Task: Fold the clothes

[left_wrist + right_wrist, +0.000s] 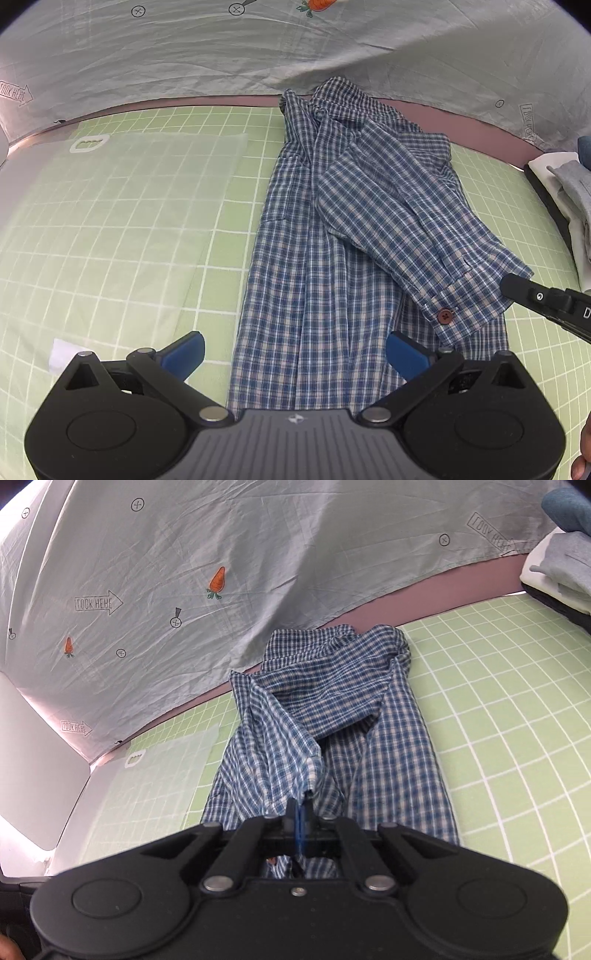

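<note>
Partly hidden: shirt cuff [308,794] inside right tool [298,825].

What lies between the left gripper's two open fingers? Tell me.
In the left wrist view, the lower end of the blue plaid shirt lies between the left gripper's open fingers, on the green grid mat.

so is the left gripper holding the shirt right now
No, the left gripper is open above the plaid shirt, its blue pads spread wide apart.
</note>
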`<state>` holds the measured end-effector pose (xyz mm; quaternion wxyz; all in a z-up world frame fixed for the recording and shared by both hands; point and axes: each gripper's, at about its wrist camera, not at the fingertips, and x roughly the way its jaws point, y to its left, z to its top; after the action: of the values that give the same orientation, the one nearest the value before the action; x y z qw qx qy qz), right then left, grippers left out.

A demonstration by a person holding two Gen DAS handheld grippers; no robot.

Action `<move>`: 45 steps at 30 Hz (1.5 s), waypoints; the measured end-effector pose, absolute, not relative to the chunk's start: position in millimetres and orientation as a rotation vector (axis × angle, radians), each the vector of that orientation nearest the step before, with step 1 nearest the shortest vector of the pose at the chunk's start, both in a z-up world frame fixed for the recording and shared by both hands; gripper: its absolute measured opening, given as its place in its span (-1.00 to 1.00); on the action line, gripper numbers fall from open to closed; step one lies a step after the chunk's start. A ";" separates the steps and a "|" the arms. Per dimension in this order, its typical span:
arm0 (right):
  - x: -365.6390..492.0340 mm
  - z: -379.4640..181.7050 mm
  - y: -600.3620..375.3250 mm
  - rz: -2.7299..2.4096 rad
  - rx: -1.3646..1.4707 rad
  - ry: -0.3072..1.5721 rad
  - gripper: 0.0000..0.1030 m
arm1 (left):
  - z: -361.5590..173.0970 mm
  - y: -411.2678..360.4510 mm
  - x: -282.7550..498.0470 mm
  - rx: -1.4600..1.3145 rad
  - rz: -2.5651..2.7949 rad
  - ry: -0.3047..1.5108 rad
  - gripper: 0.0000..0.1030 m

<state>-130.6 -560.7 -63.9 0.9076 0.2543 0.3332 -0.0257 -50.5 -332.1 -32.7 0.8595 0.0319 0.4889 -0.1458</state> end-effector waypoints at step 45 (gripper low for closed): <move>-250.3 -101.5 -523.6 -0.237 0.401 0.919 0.02 | -59.5 -301.7 -153.9 0.155 -0.282 1.137 0.99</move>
<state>-250.3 -523.6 -101.5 0.8703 0.1916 0.4394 -0.1134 -153.9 -301.7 -59.5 0.8304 0.0731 0.5361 -0.1328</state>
